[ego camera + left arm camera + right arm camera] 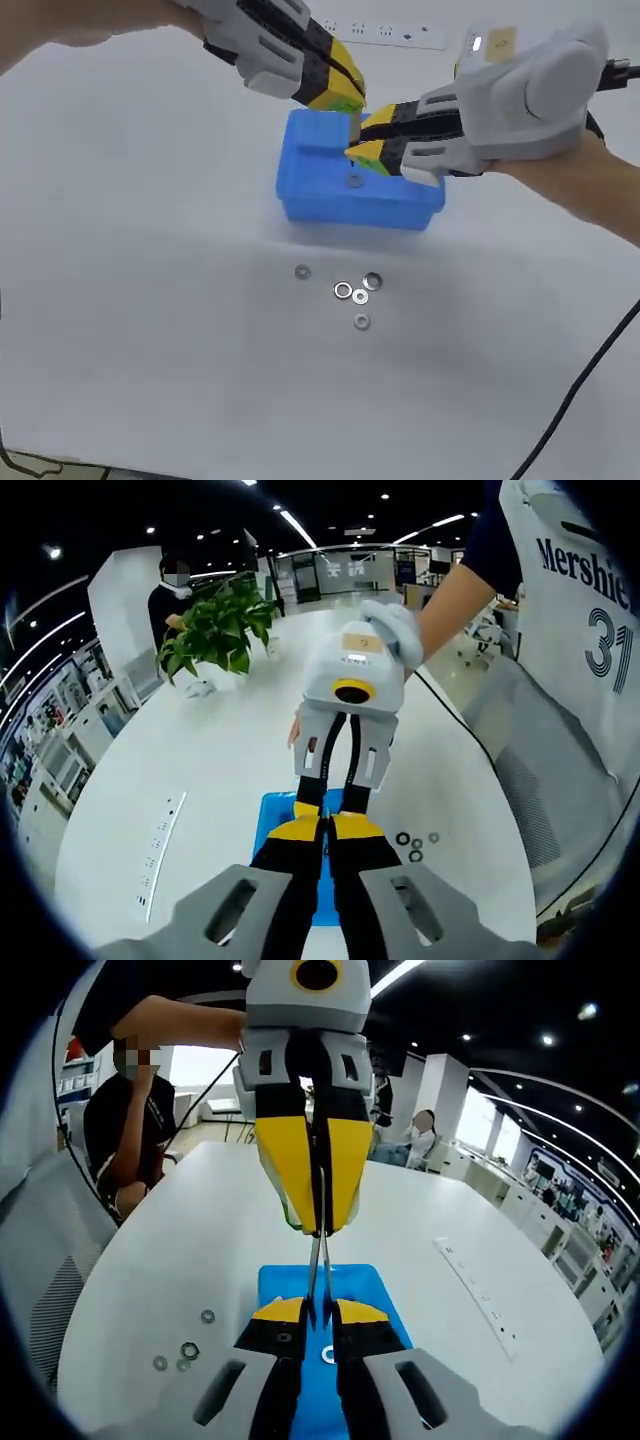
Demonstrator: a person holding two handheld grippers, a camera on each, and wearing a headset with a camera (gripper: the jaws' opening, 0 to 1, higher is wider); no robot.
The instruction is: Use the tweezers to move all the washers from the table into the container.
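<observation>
Left gripper (320,1226): clamped on tweezers (320,1272)
Right gripper (320,1312): pinching tweezers too
Container (320,200): one washer (355,181) inside
Table (150,300): five loose washers (343,290)

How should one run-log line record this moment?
left gripper: shut on tweezers | right gripper: shut on tweezers | container: one washer inside | table: several washers waiting

Blue container (340,212), silver washers (343,290).
</observation>
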